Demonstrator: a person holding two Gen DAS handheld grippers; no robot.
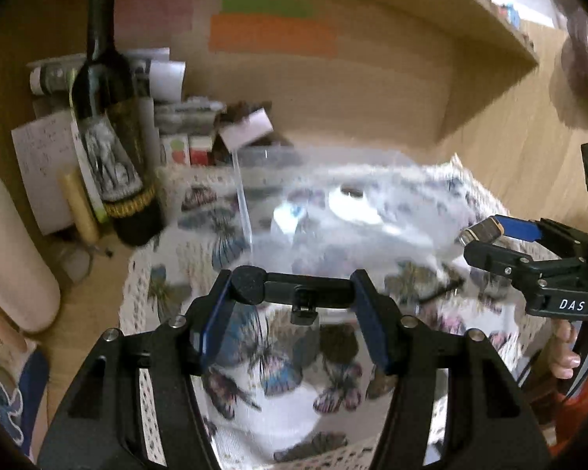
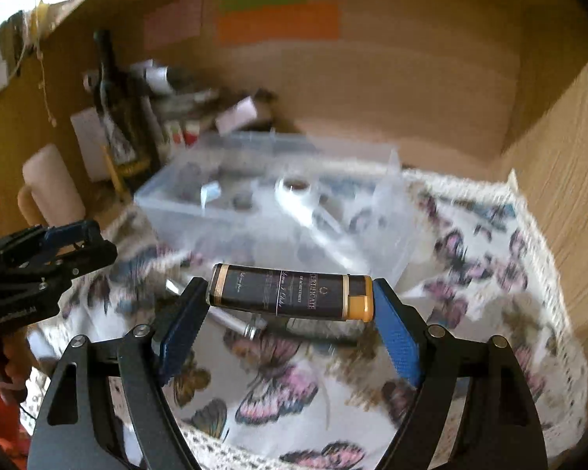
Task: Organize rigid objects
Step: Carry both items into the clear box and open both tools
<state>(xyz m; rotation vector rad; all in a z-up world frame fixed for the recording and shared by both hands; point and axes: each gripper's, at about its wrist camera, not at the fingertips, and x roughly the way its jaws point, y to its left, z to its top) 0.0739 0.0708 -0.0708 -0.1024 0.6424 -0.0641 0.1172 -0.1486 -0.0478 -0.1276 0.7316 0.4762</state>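
Note:
My left gripper [image 1: 290, 293] is shut on a black plastic clip-like part [image 1: 294, 291], held crosswise above the butterfly cloth [image 1: 254, 399]. My right gripper [image 2: 290, 301] is shut on a dark lighter with a gold cap [image 2: 290, 291], held sideways over the cloth [image 2: 490, 258]; it also shows in the left wrist view [image 1: 480, 233]. A clear plastic box [image 2: 184, 207] stands behind on the cloth and holds a white tape roll [image 2: 294, 192] and small items. A metal pen-like object [image 2: 235, 323] lies on the cloth under the lighter.
A dark wine bottle [image 1: 109, 125], papers, small cartons and a pale cylinder [image 1: 11, 258] crowd the left side. Wooden back wall with orange and green notes [image 1: 270, 31]; a wooden side wall [image 2: 560, 180] on the right. The left gripper shows in the right wrist view [image 2: 55, 246].

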